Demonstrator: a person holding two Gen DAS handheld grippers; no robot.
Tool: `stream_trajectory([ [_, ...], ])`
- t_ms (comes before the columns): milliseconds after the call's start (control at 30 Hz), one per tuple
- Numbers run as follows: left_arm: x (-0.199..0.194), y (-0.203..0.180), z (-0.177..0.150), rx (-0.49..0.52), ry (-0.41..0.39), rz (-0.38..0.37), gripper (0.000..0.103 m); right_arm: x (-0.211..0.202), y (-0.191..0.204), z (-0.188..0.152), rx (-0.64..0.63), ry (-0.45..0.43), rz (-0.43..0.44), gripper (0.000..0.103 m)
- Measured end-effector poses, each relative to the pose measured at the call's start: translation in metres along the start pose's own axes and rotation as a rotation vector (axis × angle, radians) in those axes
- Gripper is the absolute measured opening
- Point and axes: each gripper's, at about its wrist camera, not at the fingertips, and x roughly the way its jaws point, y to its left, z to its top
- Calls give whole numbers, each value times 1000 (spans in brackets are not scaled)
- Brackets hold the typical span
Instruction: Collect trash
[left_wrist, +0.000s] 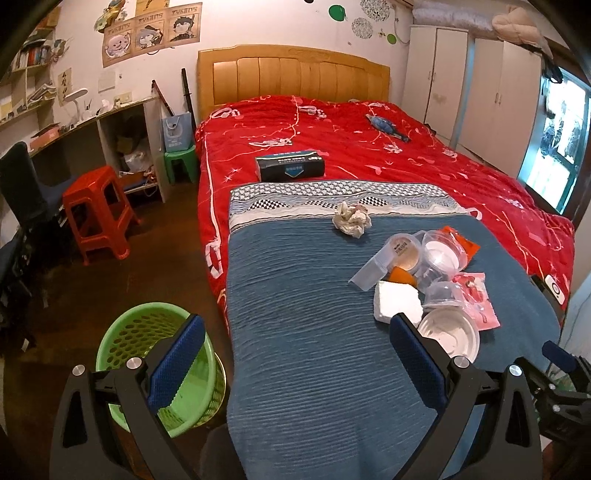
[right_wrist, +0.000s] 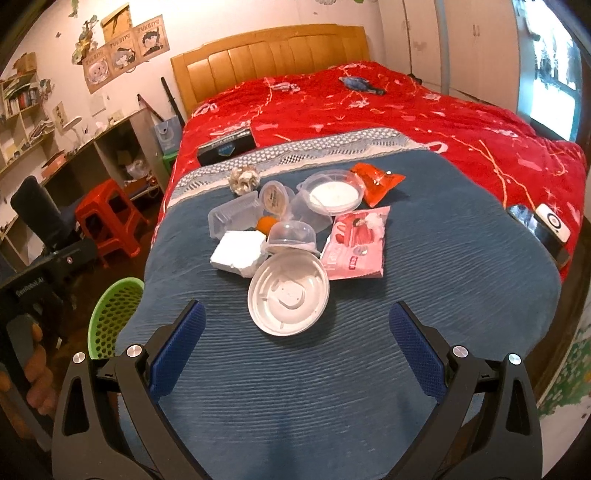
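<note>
Trash lies in a pile on the blue blanket (right_wrist: 332, 369) at the foot of the bed: a round white plastic lid (right_wrist: 288, 297), a white foam chunk (right_wrist: 238, 253), a clear dome cup (right_wrist: 291, 236), a pink wrapper (right_wrist: 356, 242), an orange packet (right_wrist: 376, 181), clear tubs (right_wrist: 334, 194) and a crumpled paper ball (right_wrist: 243, 178). The pile also shows in the left wrist view (left_wrist: 424, 280), with the paper ball (left_wrist: 351, 219) apart. A green mesh bin (left_wrist: 147, 354) stands on the floor at the bed's left corner. My left gripper (left_wrist: 297, 334) is open and empty. My right gripper (right_wrist: 297, 325) is open and empty, just short of the lid.
A black tissue box (left_wrist: 290, 164) and a blue toy (left_wrist: 386, 125) lie on the red quilt (left_wrist: 443, 155). A phone (right_wrist: 552, 221) sits at the bed's right edge. A red stool (left_wrist: 98, 210), green stool (left_wrist: 181, 160), desk and dark chair (left_wrist: 26, 184) stand left.
</note>
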Motion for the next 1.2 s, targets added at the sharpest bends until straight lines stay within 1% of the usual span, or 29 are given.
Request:
stream_trajectory([
  [233, 11, 7, 3, -12, 22, 13, 97, 28, 3, 1, -28, 43, 0, 98],
  [367, 17, 9, 5, -14, 34, 19, 97, 51, 3, 1, -35, 85, 5, 98],
  [600, 28, 10, 4, -10, 58, 22, 97, 85, 14, 1, -67, 138, 3, 98],
  [800, 37, 14, 5, -19, 77, 22, 97, 115, 21, 0, -95, 185, -41, 98],
  [933, 44, 17, 6, -25, 89, 22, 97, 127, 24, -3, -106, 201, -70, 98],
  [1033, 47, 17, 6, -27, 96, 20, 97, 134, 27, -6, -138, 205, -104, 96],
  [1067, 47, 16, 6, -27, 98, 18, 97, 135, 27, -7, -147, 204, -115, 90],
  [1200, 49, 11, 8, -12, 100, 8, 97, 133, 27, -8, -168, 196, -128, 89],
])
